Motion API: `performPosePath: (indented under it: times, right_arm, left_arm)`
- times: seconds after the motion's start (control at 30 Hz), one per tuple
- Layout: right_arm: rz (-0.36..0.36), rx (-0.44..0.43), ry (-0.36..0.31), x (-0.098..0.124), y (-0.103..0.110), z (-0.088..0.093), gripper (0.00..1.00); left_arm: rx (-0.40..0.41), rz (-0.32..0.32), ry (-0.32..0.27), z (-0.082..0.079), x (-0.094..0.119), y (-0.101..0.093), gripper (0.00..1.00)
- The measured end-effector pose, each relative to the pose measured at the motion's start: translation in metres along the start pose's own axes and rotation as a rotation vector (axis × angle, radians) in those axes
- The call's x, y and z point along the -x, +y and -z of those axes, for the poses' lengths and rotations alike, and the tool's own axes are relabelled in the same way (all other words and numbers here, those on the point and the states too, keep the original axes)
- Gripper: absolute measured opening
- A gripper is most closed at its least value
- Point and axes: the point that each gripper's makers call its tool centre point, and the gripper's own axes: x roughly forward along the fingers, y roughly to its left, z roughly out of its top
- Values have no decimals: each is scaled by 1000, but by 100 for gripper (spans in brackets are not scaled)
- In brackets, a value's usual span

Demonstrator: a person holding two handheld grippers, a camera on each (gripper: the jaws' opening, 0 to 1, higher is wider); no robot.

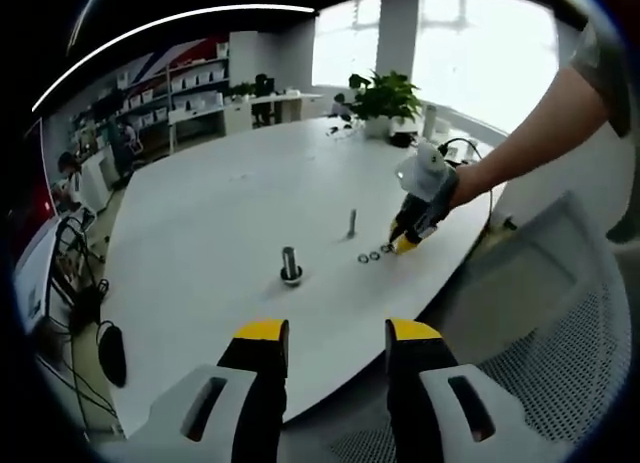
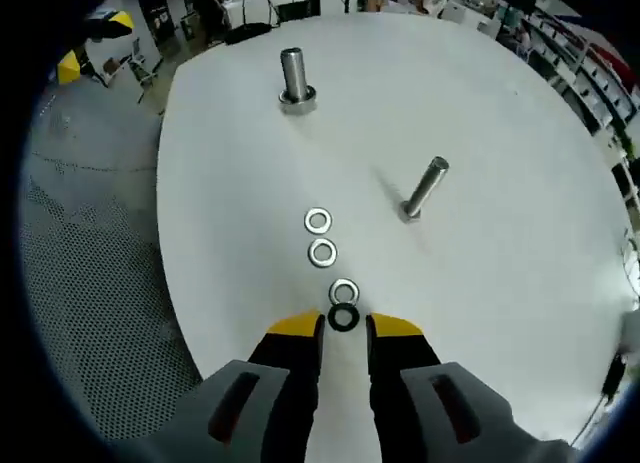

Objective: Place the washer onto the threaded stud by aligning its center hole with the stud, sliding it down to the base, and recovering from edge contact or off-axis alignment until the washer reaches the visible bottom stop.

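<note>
Washer (image 2: 343,319) | dark, thin, rigid, light, slippery; lower centre, between right gripper (image 2: 345,326) tips | jaws parted, unclenched | pinch rim edges | left gripper (image 1: 325,331) released, empty

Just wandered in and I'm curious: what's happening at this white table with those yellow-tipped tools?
A person holds a gripper in each hand. The right gripper is down at the white table, its tips on either side of a dark washer, the nearest in a row with three silver washers. Two upright studs stand beyond: a thin stud and a thicker stud. Neither has a washer on it yet. The left gripper hangs open, back from the table edge.
</note>
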Motion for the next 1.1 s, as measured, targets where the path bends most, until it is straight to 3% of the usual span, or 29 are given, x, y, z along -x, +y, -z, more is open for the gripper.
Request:
performPosePath:
  times: [0.4, 0.6, 0.93, 1.1]
  right_arm:
    - [-32, 22, 128, -3, -3, -1, 14]
    - [-14, 2, 97, -1, -3, 1, 13]
    - [18, -32, 109, 2, -3, 6, 13]
    - [38, -47, 70, 12, -8, 3, 13]
  left_arm:
    - [2, -12, 5, 1, 1, 2, 35]
    - [-6, -27, 10, 2, 1, 4, 35]
    - [-14, -35, 3, 1, 2, 5, 35]
    - [-10, -36, -12, -2, 3, 6, 35]
